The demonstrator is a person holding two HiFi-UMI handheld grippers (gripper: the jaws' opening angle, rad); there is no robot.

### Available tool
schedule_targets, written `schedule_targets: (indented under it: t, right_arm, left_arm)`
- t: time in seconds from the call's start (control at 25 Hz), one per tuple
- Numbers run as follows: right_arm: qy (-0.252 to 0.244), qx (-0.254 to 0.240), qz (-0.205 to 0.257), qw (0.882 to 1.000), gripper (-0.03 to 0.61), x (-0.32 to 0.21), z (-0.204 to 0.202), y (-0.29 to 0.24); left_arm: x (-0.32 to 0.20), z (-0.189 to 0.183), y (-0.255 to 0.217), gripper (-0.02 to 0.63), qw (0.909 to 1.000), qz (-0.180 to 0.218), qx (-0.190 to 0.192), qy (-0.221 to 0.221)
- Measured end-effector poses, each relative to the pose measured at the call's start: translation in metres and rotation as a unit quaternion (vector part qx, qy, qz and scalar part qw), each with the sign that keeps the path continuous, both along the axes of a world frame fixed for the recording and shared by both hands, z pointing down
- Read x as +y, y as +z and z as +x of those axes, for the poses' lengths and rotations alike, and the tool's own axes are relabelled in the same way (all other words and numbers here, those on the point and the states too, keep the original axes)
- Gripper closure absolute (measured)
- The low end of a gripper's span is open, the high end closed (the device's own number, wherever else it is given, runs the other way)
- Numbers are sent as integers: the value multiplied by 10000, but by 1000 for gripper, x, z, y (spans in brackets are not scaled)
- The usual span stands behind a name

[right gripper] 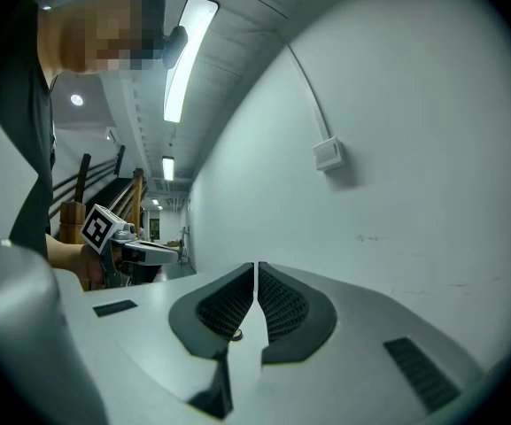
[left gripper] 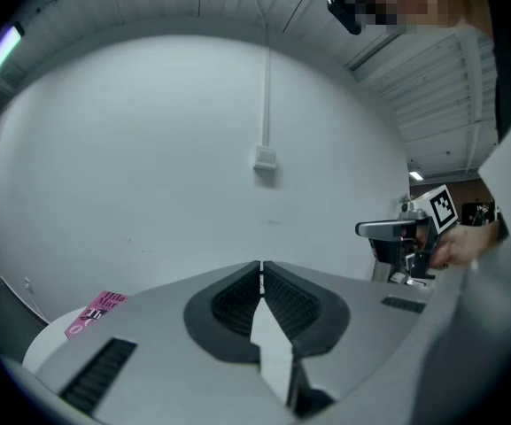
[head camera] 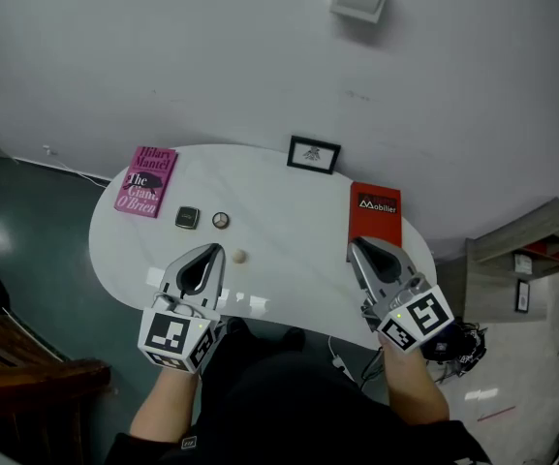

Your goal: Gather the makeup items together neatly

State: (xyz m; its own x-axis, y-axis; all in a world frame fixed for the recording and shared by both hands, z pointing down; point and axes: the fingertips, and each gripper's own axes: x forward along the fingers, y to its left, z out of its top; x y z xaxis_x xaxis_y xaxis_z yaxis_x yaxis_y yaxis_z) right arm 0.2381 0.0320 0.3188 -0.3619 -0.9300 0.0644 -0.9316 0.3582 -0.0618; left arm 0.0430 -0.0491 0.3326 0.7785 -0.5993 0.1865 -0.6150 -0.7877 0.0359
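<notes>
- Head view: three small makeup items lie left of centre on the white oval worktop (head camera: 289, 211), just ahead of the left gripper (head camera: 206, 252): one dark square compact (head camera: 187, 218), one round dark-rimmed compact (head camera: 221, 220), one small beige sponge ball (head camera: 239, 256). All look light. The compacts are probably stiff and slippery, best pinched across their edges. There are also one pink paperback book (head camera: 146, 180), one red book (head camera: 374, 216) and one black-framed picture (head camera: 314, 154)
- Left gripper view: fingers (left gripper: 233, 304) pressed together, holding nothing
- Right gripper view: right gripper (right gripper: 255, 268) likewise closed and empty
</notes>
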Motion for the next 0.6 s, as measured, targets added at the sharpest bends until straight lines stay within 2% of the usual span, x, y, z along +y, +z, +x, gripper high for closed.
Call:
schedule_targets:
  t: [0.4, 0.48, 0.6]
  right_arm:
    - [4, -140, -190, 9997, 537, -25, -9, 9]
    - [13, -124, -255, 9996, 537, -32, -14, 13]
    - [41, -187, -315, 9993, 537, -38, -23, 19]
  left_arm:
    - [-16, 5, 46, 584, 9995, -275, -114, 128]
    - [-23, 4, 63, 518, 9989, -404, -186, 172]
    - [-26, 4, 85, 506, 9978, -547, -240, 273]
